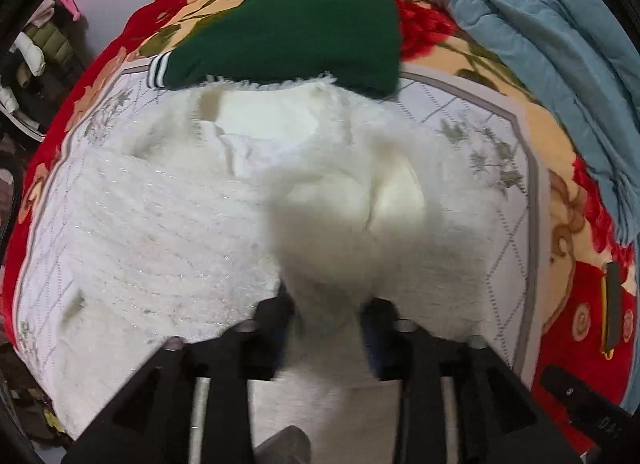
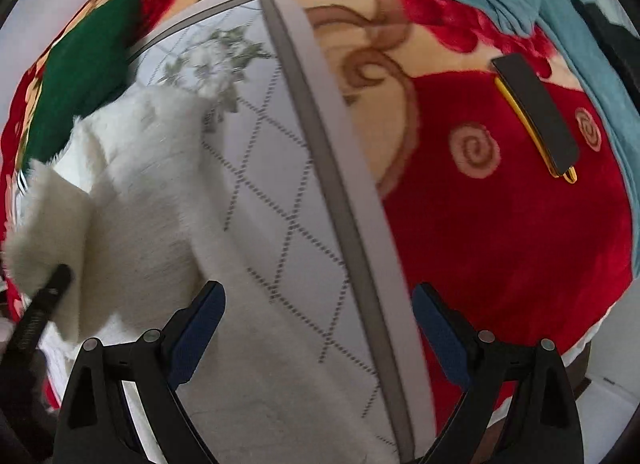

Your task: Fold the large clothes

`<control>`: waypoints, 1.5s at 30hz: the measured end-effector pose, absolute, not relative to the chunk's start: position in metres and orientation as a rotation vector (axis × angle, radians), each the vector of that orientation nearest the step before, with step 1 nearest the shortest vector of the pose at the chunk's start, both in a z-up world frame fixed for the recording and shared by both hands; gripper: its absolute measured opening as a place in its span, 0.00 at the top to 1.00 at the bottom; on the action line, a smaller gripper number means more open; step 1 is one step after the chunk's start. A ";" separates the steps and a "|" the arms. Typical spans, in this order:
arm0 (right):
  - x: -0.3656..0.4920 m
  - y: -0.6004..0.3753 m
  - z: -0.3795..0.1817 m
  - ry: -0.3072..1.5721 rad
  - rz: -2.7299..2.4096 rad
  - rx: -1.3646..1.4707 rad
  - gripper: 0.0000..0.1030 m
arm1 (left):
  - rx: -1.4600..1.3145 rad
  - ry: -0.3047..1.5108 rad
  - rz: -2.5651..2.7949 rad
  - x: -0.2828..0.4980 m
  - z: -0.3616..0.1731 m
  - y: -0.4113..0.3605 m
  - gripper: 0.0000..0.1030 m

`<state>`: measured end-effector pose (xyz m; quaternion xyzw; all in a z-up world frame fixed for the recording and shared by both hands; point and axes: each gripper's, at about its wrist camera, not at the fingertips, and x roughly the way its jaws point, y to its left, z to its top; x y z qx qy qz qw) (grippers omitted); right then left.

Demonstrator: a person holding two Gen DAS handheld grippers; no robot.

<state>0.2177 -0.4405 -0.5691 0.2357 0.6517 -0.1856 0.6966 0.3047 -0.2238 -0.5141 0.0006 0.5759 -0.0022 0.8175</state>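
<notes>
Across the red flowered blanket (image 2: 500, 223) lies a pale quilted mat (image 2: 288, 223), and on it, filling the middle of the left wrist view, sprawls the fluffy white garment (image 1: 160, 223). A folded green garment (image 1: 300, 31) sits above it. The left gripper (image 1: 328, 320) stands partly spread with a white fold between its fingers; whether the pads press it I cannot tell. The right gripper (image 2: 316, 304) hangs wide apart over bare mat, empty. A fold looks underway; next, both need fresh hold on an edge.
</notes>
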 end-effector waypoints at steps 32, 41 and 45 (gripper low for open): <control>0.339 -0.349 -0.615 1.639 -0.001 0.536 0.79 | -0.090 1.374 0.461 0.190 -0.530 -0.047 0.12; 0.224 -0.262 -0.581 1.756 0.151 0.734 0.38 | -0.008 1.481 0.501 0.138 -0.550 -0.032 0.12; 0.205 -0.179 -0.623 1.876 0.230 0.623 0.38 | 0.050 1.503 0.531 0.126 -0.566 -0.014 0.12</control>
